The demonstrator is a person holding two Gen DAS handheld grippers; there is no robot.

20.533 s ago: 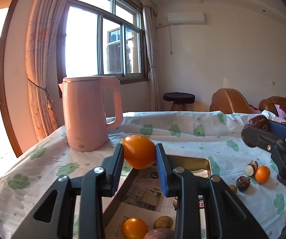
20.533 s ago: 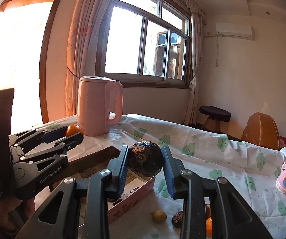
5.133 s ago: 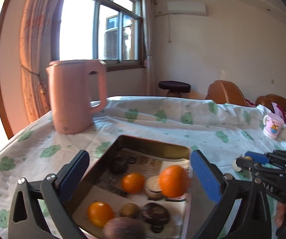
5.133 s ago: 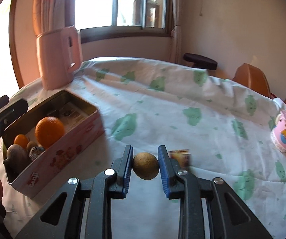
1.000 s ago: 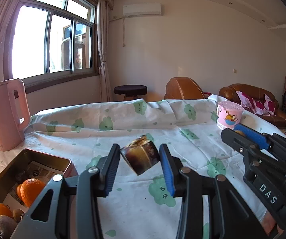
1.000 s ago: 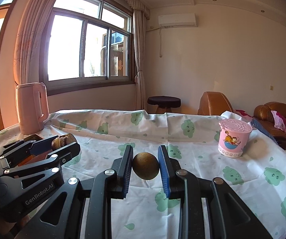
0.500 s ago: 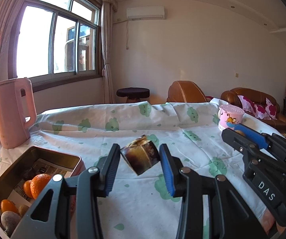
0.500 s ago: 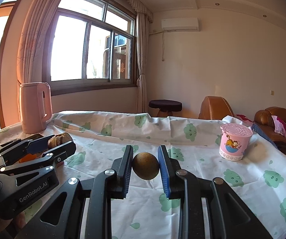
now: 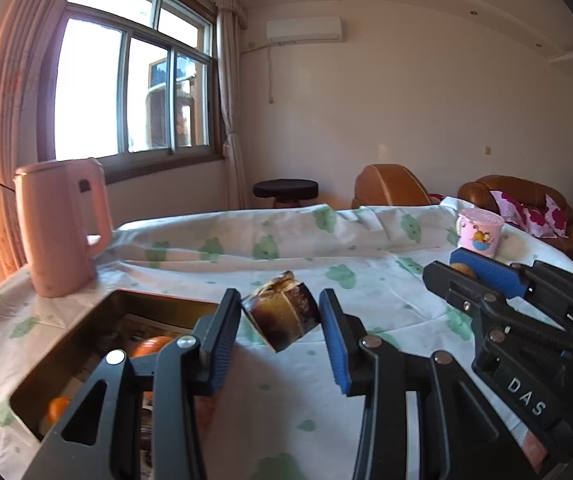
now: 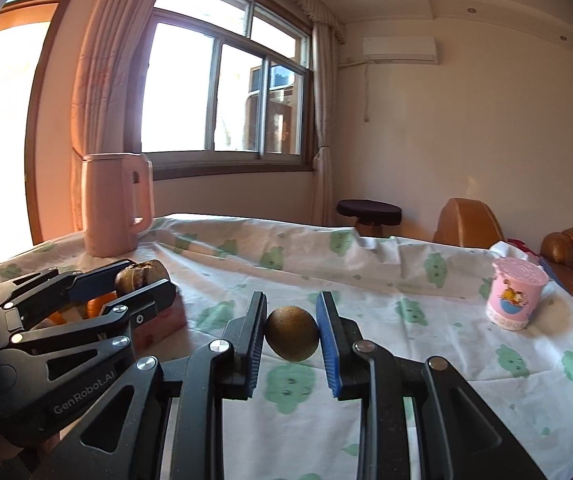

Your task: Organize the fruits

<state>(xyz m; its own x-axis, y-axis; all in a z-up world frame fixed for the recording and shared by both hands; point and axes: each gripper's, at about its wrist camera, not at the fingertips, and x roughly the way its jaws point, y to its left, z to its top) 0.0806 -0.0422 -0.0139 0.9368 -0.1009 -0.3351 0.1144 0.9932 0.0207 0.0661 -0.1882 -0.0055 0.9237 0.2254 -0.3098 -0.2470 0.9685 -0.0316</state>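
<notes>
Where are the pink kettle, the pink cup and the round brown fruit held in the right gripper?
pink kettle (image 9: 56, 232), left wrist view, middle of its body.
pink cup (image 10: 516, 296), right wrist view, its printed side wall.
round brown fruit (image 10: 292, 333), right wrist view, centre of its front, between the gripper's pads.

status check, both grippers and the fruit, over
Left gripper shut on cut dark fruit, beside tin box. Right gripper shut on brown round fruit, over tablecloth. Path to box looks clear.
</notes>
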